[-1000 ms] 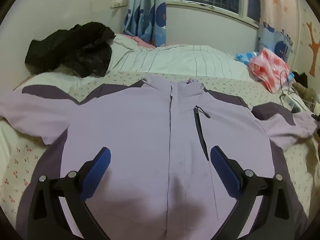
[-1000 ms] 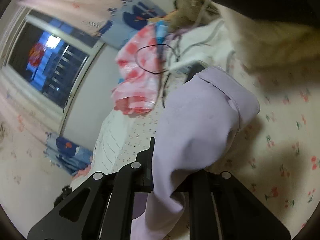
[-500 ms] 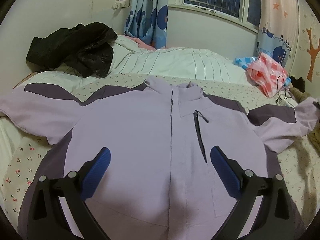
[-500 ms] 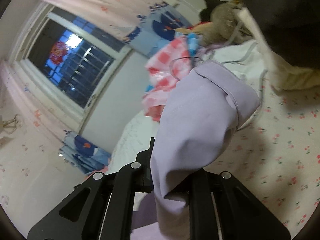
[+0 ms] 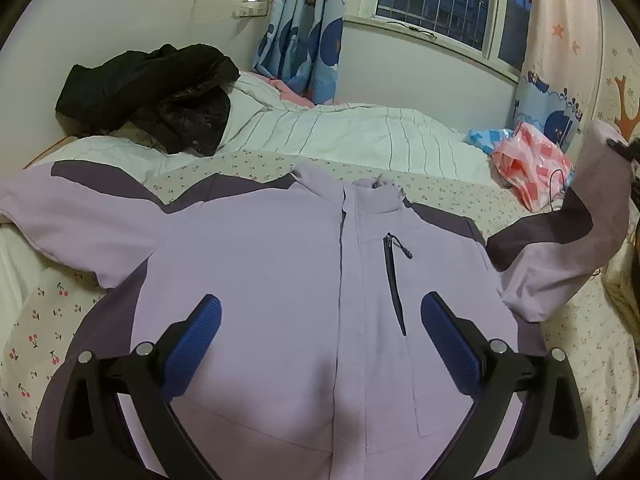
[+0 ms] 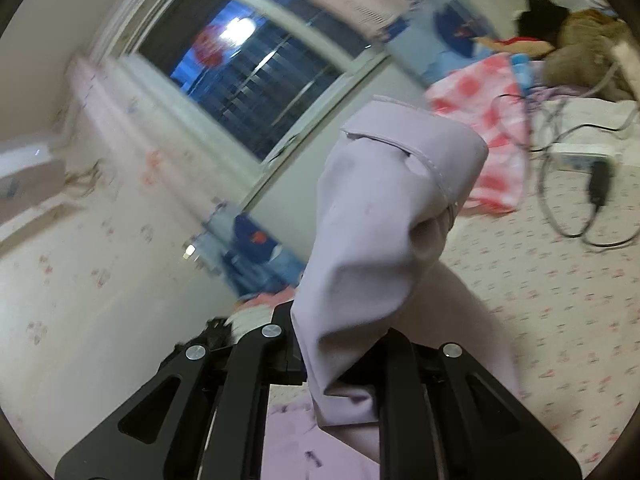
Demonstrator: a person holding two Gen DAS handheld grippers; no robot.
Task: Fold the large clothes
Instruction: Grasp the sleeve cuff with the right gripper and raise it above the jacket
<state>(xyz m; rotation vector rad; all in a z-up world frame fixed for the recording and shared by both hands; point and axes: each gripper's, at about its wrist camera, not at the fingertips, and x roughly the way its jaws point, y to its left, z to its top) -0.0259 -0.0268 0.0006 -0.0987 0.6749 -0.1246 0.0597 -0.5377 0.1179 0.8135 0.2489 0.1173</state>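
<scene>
Above the bed (image 5: 580,344), right tool (image 6: 340,344) clamps sleeve (image 6: 384,208).

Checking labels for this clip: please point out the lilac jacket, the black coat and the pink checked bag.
lilac jacket (image 5: 280,280): left wrist view, chest panel.
black coat (image 5: 152,88): left wrist view, middle of heap.
pink checked bag (image 5: 528,168): left wrist view, crumpled front.

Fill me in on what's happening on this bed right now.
A person holding two grippers is folding a lilac jacket with dark purple panels, spread front-up on the cherry-print bedsheet. The right gripper is shut on the jacket's right sleeve cuff and has it lifted off the bed. The left gripper hovers open above the jacket's lower front, holding nothing. A black coat lies heaped behind.
</scene>
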